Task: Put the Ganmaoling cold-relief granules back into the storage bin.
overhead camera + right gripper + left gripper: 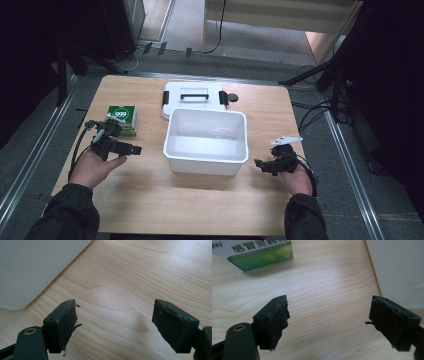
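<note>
A white plastic bin (207, 160) stands open in the middle of the wooden table, with nothing in it. Its white lid (194, 102) with a black handle lies flat just behind it. A green and white box marked 999 (122, 119) sits to the bin's left. My left gripper (134, 149) is held low between that box and the bin, open, nothing between its fingers (273, 322). The green box (259, 253) lies ahead of it. My right gripper (259, 164) is open beside the bin's right front corner (30, 277), its pads (62, 325) above bare wood.
A small dark round object (232, 97) lies by the lid's right end. The table (190, 205) has bare wood along its front. Metal rails (30, 165) run along both sides, and cables and dark stands surround the table on the floor.
</note>
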The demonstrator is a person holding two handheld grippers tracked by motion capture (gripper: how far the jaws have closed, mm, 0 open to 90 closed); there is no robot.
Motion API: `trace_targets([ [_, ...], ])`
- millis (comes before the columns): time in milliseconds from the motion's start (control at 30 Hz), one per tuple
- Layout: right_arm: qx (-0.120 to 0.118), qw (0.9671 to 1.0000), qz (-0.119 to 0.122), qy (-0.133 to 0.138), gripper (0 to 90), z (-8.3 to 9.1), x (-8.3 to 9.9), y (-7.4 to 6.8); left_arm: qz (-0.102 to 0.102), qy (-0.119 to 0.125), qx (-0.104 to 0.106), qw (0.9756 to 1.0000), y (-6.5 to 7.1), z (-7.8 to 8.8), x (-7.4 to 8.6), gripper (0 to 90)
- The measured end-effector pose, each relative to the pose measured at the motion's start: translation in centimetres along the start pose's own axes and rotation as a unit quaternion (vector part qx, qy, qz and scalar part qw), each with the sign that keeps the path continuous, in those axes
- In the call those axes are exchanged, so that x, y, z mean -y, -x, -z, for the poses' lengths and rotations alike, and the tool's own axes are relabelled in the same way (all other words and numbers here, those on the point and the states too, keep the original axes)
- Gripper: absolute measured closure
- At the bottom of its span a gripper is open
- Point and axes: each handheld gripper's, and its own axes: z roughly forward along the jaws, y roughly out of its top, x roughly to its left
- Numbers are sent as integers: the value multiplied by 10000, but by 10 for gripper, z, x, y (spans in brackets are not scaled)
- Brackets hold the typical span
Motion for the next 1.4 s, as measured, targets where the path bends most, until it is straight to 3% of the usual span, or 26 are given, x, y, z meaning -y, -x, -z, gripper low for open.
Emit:
trace_targets([
  [133,-3,10000,-8,25,198,0,0,0,140,-121,61,9998,-4,4,-12,140],
  [400,16,10000,1,29,198,0,0,0,226,-175,-68,9996,-12,13,-35,137],
  [533,41,10000,-18,56,199,1,0,0,369,-182,-151,9990,-16,15,-45,133],
  [700,26,10000,32,46,199,0,0,-1,474,-239,-136,9985,-24,17,-59,127],
  [800,35,9999,94,66,199,-1,-1,-3,537,-290,-180,9980,-28,15,-66,126],
  [900,2,9998,156,97,198,-2,-2,-6,664,-378,-63,9971,-34,12,-76,126],
  [1033,-15,9998,175,122,198,-2,-3,-6,708,-463,-130,9963,-38,10,-84,125],
  [1200,-12,9998,160,145,199,-1,-2,-5,920,-585,-113,9940,-48,2,-97,119],
  [1267,-15,9997,164,154,199,-1,-3,-5,945,-661,-258,9930,-51,-3,-104,108],
  [1400,-18,9998,151,149,199,-1,-2,-5,1019,-770,-345,9912,-59,-10,-112,97],
])
